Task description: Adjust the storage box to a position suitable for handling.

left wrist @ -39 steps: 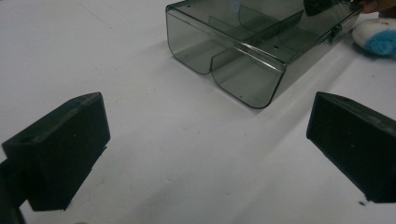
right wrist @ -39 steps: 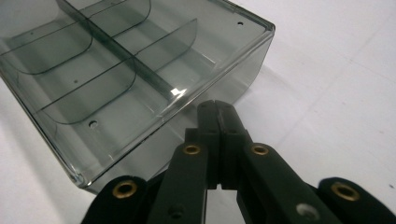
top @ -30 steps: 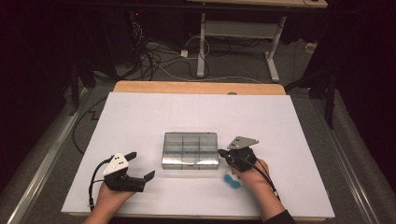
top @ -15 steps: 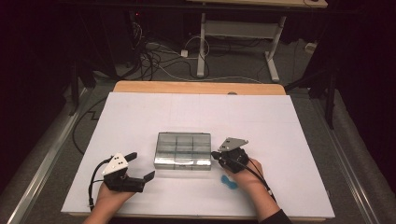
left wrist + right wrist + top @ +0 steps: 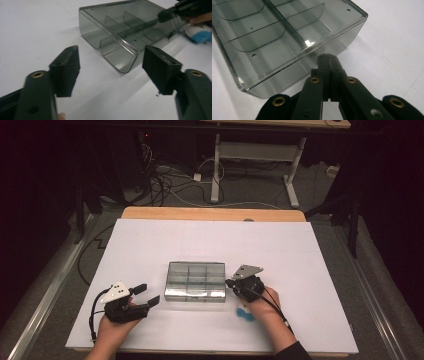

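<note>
A smoky clear plastic compartment box lies in the middle of the white table sheet. My right gripper is shut with nothing in it, and its tips touch the box's right side wall. My left gripper rests at the box's left, a short way off. Its jaws are open and have just been closing, with nothing between them. In the left gripper view the box lies beyond the gripper. A small blue and white thing lies partly under the right hand.
The sheet covers a wooden tabletop. Beyond the far edge are a desk frame and cables on the floor. A metal rail runs along the table's left side.
The box has slid a little to the left, and the shut right gripper moved left with it at its side. The left hand has stayed in place.
</note>
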